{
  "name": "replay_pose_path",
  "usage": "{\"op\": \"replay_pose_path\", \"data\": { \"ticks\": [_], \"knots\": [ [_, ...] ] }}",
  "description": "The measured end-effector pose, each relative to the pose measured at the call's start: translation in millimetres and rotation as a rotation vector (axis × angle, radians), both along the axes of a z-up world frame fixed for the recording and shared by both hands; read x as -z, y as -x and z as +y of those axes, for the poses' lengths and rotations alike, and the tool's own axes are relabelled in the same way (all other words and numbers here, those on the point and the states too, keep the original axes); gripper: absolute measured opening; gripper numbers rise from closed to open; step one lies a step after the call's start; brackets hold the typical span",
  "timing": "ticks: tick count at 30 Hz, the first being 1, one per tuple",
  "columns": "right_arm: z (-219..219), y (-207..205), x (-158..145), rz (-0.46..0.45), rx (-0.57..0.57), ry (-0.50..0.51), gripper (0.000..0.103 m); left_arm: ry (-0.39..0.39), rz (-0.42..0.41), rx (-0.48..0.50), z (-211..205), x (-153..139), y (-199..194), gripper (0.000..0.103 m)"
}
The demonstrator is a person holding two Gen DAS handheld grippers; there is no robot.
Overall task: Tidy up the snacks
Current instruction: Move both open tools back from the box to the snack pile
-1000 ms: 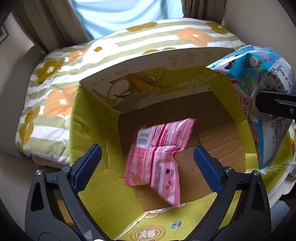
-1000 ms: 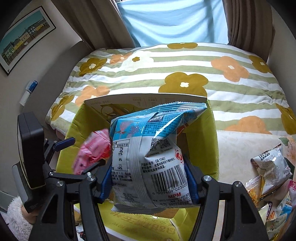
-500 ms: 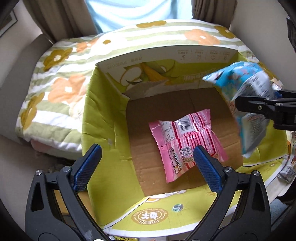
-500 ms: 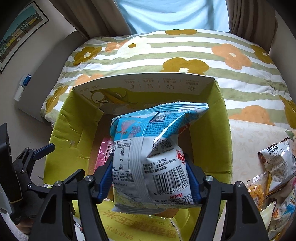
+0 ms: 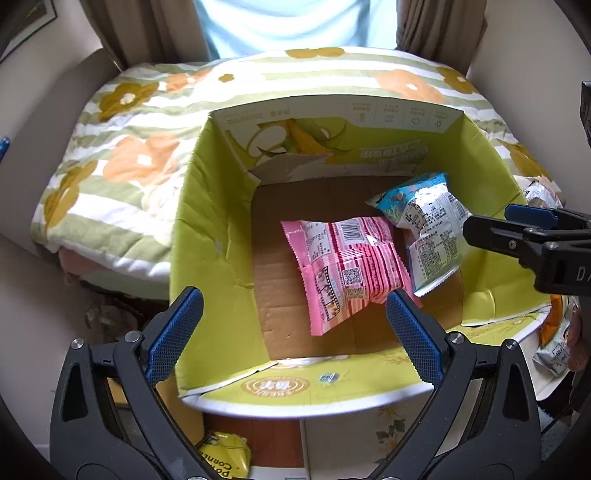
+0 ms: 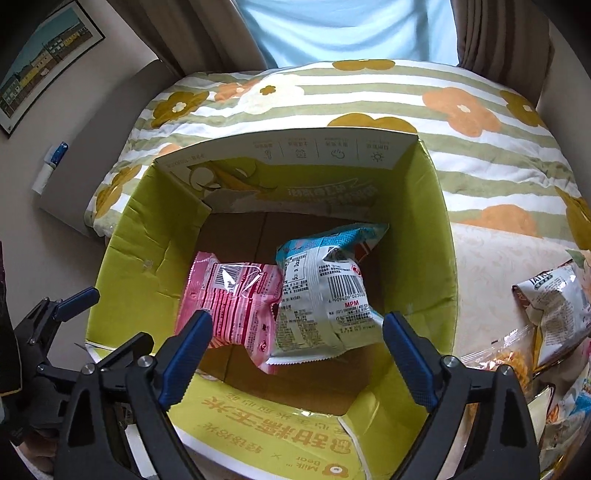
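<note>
An open yellow-green cardboard box (image 5: 207, 236) (image 6: 436, 236) stands in front of a bed. A pink snack bag (image 5: 343, 269) (image 6: 236, 299) lies on its floor. A blue and white snack bag (image 5: 428, 225) (image 6: 325, 291) lies beside it on the right, partly over it. My left gripper (image 5: 291, 332) is open and empty above the box's near left edge. My right gripper (image 6: 295, 354) is open and empty above the box's near edge; it also shows at the right of the left wrist view (image 5: 517, 236).
A bed with a striped flowered cover (image 6: 369, 96) lies behind the box. Several loose snack bags (image 6: 554, 306) lie on the surface right of the box. A yellow packet (image 5: 221, 454) lies below the box. A person in a light blue shirt (image 6: 347, 29) stands behind the bed.
My right gripper has opened and the blue and white bag has dropped into the box beside the pink bag. The left gripper has drawn back a little, still open.
</note>
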State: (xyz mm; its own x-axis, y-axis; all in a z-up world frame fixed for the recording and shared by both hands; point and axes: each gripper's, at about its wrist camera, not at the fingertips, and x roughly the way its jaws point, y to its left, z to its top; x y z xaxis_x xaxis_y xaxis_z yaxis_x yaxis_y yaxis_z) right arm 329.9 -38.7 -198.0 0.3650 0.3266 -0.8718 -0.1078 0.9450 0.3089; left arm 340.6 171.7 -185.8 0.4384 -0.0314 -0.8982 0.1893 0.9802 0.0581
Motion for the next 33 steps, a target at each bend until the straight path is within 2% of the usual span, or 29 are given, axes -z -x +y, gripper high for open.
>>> {"op": "replay_pose_path", "data": {
  "ticks": [2, 7, 16, 23, 28, 33],
  "knots": [
    [-2, 5, -4, -0.016, 0.013, -0.021, 0.092, 0.012, -0.012, -0.010, 3, -6, 5, 0.099],
    [-4, 20, -21, -0.066, 0.032, -0.001, 0.092, 0.038, -0.052, -0.014, 6, -22, 17, 0.099],
    [-33, 49, -52, -0.135, 0.103, 0.051, 0.092, 0.080, -0.098, 0.066, -23, -47, 35, 0.099],
    [-82, 79, -69, -0.151, 0.177, 0.070, 0.092, 0.113, -0.110, 0.126, -71, -58, 54, 0.099],
    [-131, 106, -74, -0.155, 0.223, 0.078, 0.092, 0.126, -0.106, 0.153, -122, -59, 72, 0.099],
    [-190, 135, -72, -0.141, 0.257, 0.097, 0.092, 0.153, -0.065, 0.166, -182, -51, 92, 0.099]
  ]
}}
